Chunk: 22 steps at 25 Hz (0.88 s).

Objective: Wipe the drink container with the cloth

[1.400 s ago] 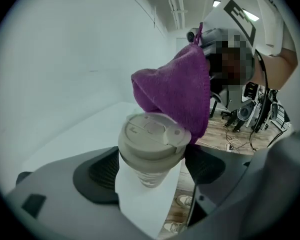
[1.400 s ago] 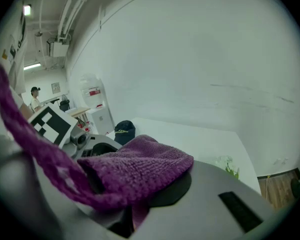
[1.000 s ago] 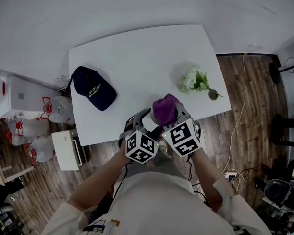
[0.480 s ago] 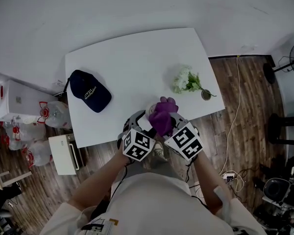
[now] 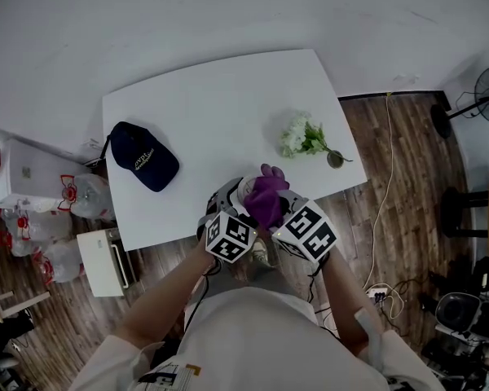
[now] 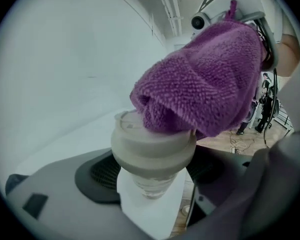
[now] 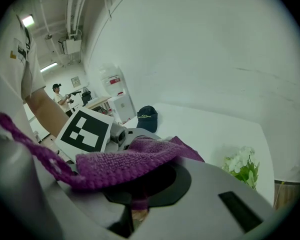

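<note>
- The left gripper's fingers have just been spreading. They stand released around the clear drink container with a beige lid.
- The right gripper's fingers are clenched on the purple terry cloth, which sits on the lid.
- A hard rub could topple the unheld container.
- The container sits near the white surface's front edge, with wooden floor below.
- There is bare room farther in. The navy cap and the white flowers lie well apart.

Cap left on table, flowers right; cloth atop drink container at near edge.
</note>
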Tool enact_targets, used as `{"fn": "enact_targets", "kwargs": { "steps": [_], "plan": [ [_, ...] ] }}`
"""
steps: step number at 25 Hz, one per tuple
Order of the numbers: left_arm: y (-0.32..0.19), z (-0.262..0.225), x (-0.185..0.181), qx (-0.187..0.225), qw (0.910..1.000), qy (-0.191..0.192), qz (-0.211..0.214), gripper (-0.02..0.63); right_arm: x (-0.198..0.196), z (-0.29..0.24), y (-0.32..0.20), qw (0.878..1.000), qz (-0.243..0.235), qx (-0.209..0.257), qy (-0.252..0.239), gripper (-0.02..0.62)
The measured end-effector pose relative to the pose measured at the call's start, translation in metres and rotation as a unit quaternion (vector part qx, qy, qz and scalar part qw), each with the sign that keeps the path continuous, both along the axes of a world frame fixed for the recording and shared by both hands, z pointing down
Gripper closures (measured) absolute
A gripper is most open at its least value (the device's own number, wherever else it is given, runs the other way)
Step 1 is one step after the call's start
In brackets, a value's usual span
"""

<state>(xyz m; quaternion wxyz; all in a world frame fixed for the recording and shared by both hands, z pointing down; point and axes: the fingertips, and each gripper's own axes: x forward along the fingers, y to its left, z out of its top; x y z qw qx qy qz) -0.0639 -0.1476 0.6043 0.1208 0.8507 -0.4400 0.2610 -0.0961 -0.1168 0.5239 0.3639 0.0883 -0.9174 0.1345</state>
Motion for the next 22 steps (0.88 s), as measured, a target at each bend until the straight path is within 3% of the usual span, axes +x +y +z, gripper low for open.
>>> {"fn": "enact_targets", "kwargs": {
  "steps": [5,8,14,16,19,22],
  "plan": [
    [0.001,0.002,-0.002,-0.008,0.9999,0.007,0.001,0.201,0.021,0.002,-0.030,0.998,0.056,0.022,0.011,0.555],
    [-0.001,0.001,-0.001,-0.009,0.9999,0.009,0.002,0.201,0.008,0.000,-0.048,0.996,0.074,0.050,0.008,0.555],
    [-0.004,0.000,-0.005,-0.023,0.9994,0.017,-0.021,0.201,-0.021,0.001,-0.052,0.987,0.046,0.136,0.075,0.557],
    [-0.002,0.001,-0.004,-0.021,0.9995,0.010,-0.021,0.201,-0.023,0.001,-0.040,0.989,0.029,0.128,0.070,0.557],
    [-0.003,0.002,0.000,-0.018,0.9997,0.006,-0.016,0.201,-0.018,0.001,-0.009,0.997,0.010,0.074,0.032,0.557],
    [-0.001,0.001,0.002,-0.012,0.9999,0.003,-0.002,0.201,-0.007,0.000,0.004,0.998,0.028,0.059,0.000,0.557]
  ]
}}
